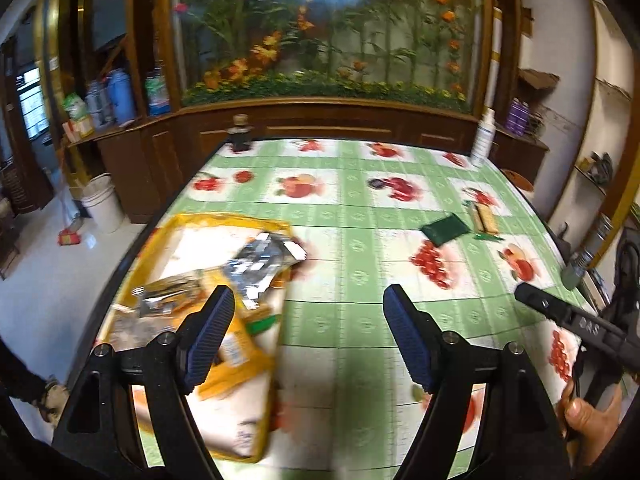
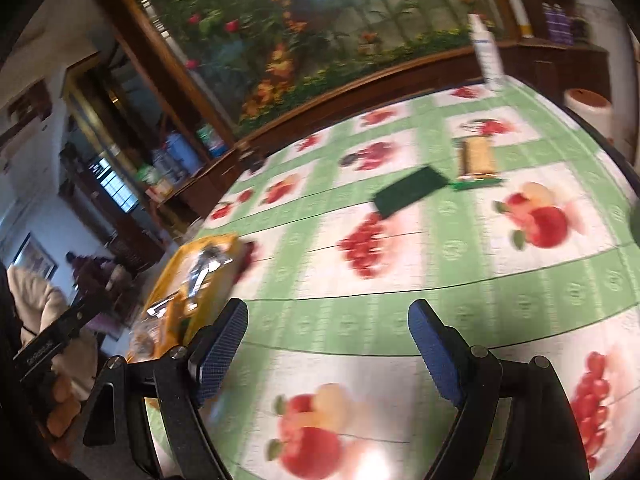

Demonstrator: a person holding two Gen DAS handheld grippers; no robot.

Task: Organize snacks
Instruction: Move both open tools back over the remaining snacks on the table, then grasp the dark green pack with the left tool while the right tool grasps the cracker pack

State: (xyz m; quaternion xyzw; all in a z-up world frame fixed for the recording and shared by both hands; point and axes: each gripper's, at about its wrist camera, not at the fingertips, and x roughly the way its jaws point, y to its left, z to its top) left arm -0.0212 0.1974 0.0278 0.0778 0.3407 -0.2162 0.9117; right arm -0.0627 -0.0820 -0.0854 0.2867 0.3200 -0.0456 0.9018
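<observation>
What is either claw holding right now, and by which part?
Nothing. The left claw and the right claw both stand open above the tablecloth, with no snack between their pads.

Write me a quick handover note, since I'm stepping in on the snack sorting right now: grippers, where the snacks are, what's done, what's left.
Left gripper: jaws open, empty, just beside the yellow tray.
Right gripper: jaws open, empty, over bare tablecloth.
Done: several snack packets, a silver packet among them, already lie in the tray at the table's left edge.
Left: the dark green packet and the cracker pack still lie loose on the far right of the table. They probably go into the tray next.
</observation>
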